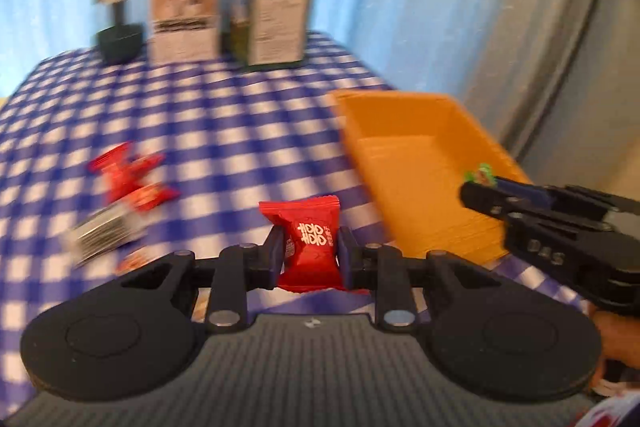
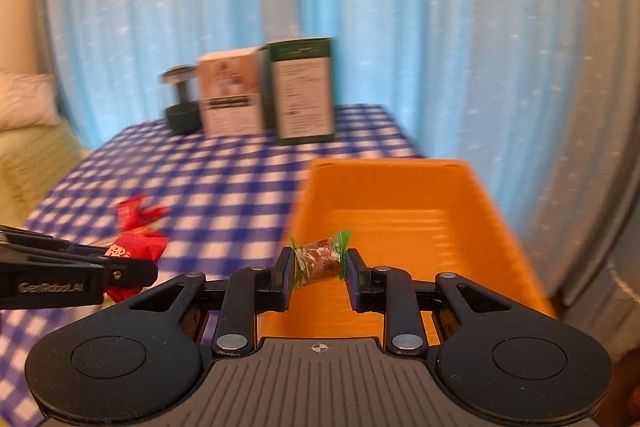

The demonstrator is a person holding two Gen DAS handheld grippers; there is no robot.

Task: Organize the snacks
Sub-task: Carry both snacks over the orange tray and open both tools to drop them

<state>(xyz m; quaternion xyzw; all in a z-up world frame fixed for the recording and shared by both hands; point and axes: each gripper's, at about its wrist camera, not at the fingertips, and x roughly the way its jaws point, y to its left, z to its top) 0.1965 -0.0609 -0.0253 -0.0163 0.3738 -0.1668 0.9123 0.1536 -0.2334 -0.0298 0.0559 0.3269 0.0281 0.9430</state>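
My left gripper (image 1: 309, 237) is shut on a red snack packet (image 1: 310, 241) and holds it above the blue checked tablecloth (image 1: 224, 131), left of the orange tray (image 1: 404, 115). My right gripper (image 2: 319, 263) is shut on a green-wrapped candy (image 2: 320, 261), over the near left part of the orange tray (image 2: 400, 179). In the left wrist view the right gripper (image 1: 476, 187) enters from the right above the tray with the green candy (image 1: 482, 173) at its tip. The left gripper (image 2: 132, 263) with its red packet (image 2: 134, 247) shows at the left of the right wrist view.
Several red packets (image 1: 128, 179) and a pale wrapped snack (image 1: 104, 235) lie on the cloth at the left. At the table's far edge stand a white box (image 1: 184, 15), a green box (image 1: 276, 15) and a dark stand (image 1: 120, 23). Blue curtains hang behind. A person's hand (image 1: 616, 339) shows at the right.
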